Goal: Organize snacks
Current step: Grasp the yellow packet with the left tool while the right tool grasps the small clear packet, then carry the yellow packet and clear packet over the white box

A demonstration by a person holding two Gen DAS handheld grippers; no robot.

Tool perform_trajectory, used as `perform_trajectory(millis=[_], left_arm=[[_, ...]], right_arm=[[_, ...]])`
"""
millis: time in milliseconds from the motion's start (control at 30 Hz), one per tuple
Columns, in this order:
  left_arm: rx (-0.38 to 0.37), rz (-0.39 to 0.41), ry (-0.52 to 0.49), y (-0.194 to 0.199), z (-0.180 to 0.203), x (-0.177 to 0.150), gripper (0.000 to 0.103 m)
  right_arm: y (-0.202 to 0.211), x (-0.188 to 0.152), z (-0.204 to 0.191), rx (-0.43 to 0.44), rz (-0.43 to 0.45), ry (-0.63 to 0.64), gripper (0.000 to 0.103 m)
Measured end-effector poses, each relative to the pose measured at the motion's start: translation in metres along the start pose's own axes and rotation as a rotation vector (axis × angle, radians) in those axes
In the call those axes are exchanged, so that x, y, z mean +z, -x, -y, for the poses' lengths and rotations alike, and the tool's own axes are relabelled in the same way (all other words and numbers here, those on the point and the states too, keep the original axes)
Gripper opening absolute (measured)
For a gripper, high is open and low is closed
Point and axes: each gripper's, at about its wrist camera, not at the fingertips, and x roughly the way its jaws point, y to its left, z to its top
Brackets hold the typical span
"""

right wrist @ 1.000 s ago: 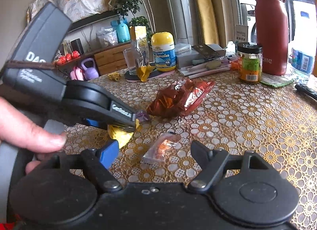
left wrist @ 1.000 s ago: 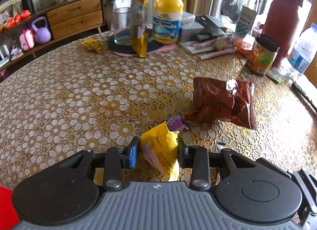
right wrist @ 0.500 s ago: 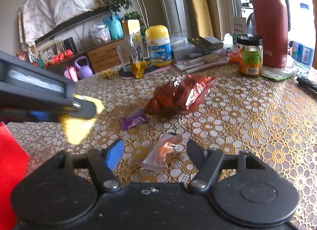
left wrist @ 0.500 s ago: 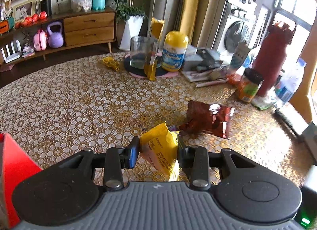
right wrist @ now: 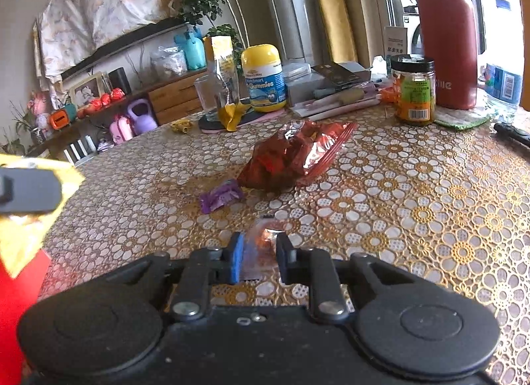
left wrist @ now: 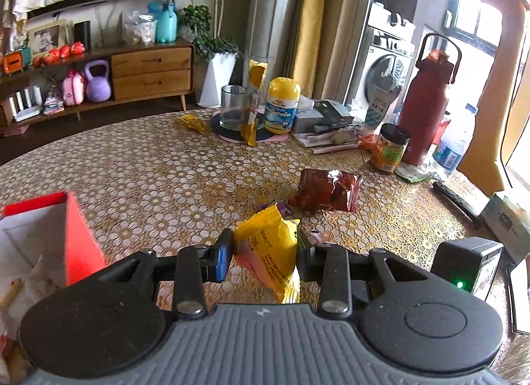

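Observation:
My left gripper is shut on a yellow snack packet and holds it above the table, to the right of a red box with white lining. The left gripper and its packet also show at the left edge of the right wrist view. My right gripper is low on the table with its jaws closed in around a small clear orange-tinted packet. A purple candy wrapper and a shiny red-brown snack bag lie further ahead.
At the table's far side stand a glass, a yellow-capped gummies bottle, a jar, a tall red bottle, boxes and papers. A black device with a green light sits at the right.
The left gripper has lifted the yellow packet and carried it left, toward the red box. The right gripper has moved down and forward and closed its jaws around the small clear packet.

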Motion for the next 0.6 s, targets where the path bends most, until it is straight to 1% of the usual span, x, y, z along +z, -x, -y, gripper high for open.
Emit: perform_trajectory(millis=[167,333,600], left_arm=[[0.011,0.03,0.008,0.027,-0.002,-0.011,0.036],[0.015,0.029,0.021,0.046,-0.003,-0.026,0.036],[0.022,0.03,0.059,0.074,-0.001,-0.053,0.036]], right_arm=[[0.02,-0.008,0.003,0.003,0.004,0.006,0.02],[0.046,-0.017,0.006,0.007,0.004,0.027,0.02],[0.099,-0.031,0.007,0.026,0.027,0.073,0.02]])
